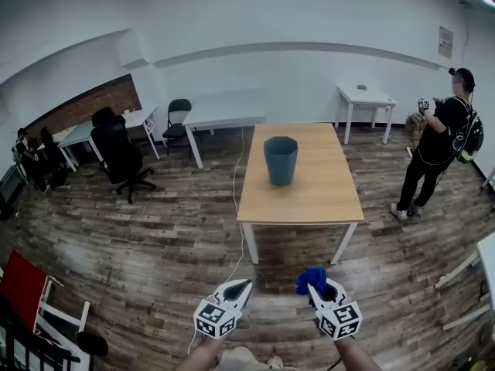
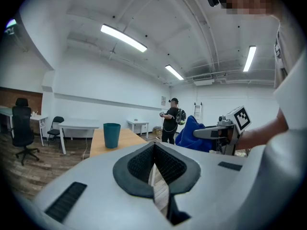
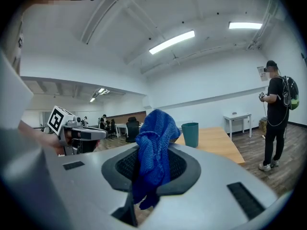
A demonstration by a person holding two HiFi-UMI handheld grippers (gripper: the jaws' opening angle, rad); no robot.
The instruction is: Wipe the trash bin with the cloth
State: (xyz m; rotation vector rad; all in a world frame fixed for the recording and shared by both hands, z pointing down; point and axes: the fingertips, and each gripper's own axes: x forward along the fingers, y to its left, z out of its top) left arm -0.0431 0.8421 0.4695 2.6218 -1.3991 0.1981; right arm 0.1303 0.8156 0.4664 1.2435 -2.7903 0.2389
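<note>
Far-left seated figures, perhaps two, indistinct

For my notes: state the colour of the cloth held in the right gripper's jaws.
Blue. The cloth shows best in the right gripper view.

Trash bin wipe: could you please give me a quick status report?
Left gripper shut, empty. Right gripper shut on blue cloth. Trash bin upright on table ahead, not yet touched. Person stands right of table, off the path.
</note>
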